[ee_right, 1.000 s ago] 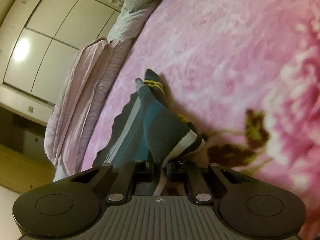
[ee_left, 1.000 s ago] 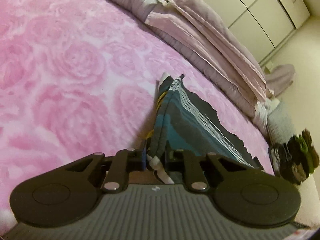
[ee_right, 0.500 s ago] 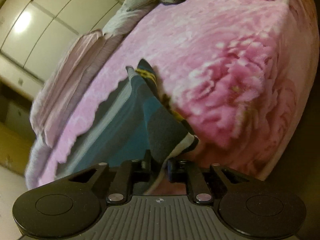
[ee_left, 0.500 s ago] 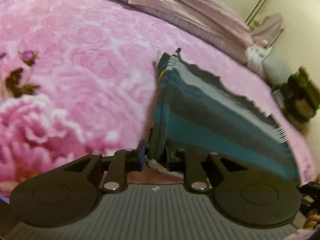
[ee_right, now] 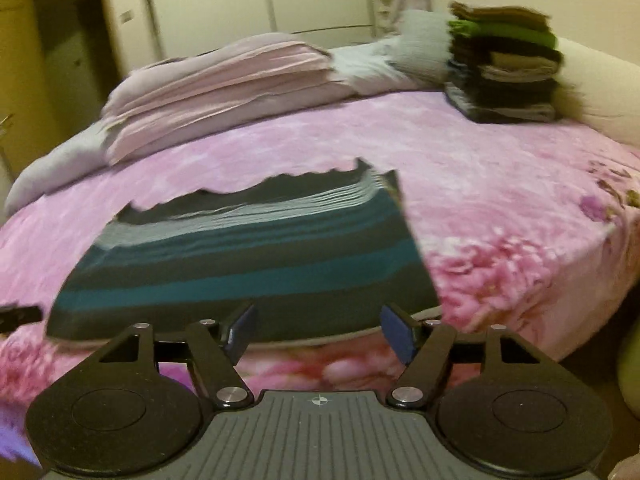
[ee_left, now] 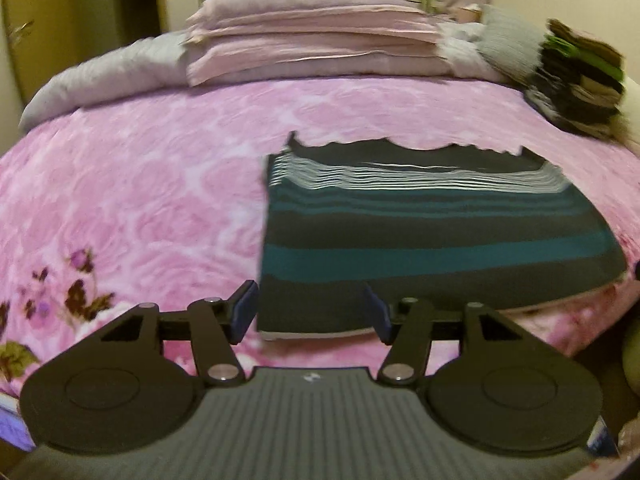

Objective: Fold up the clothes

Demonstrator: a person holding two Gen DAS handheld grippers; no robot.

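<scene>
A folded striped garment (ee_left: 432, 240) in dark grey, teal and white lies flat on the pink floral bedspread (ee_left: 140, 184). My left gripper (ee_left: 310, 314) hovers at its near left corner, jaws opening, pads clear of the cloth. In the right wrist view the same garment (ee_right: 256, 256) lies ahead, and my right gripper (ee_right: 318, 332) stands over its near right edge, jaws opening wide, nothing pressed between them. The tip of the other gripper (ee_right: 20, 314) shows at the left edge.
A stack of folded clothes (ee_right: 508, 68) sits at the far right of the bed. Folded pink and lilac bedding (ee_left: 312, 40) lies along the far side beside a grey pillow (ee_left: 508, 46). White wardrobe doors (ee_right: 260, 4) stand behind. The bed's near edge drops off at the right.
Both grippers let go of the garment's near corners and opened. Both rolled upright and pulled back and up, and the garment now lies flat on the bed.
</scene>
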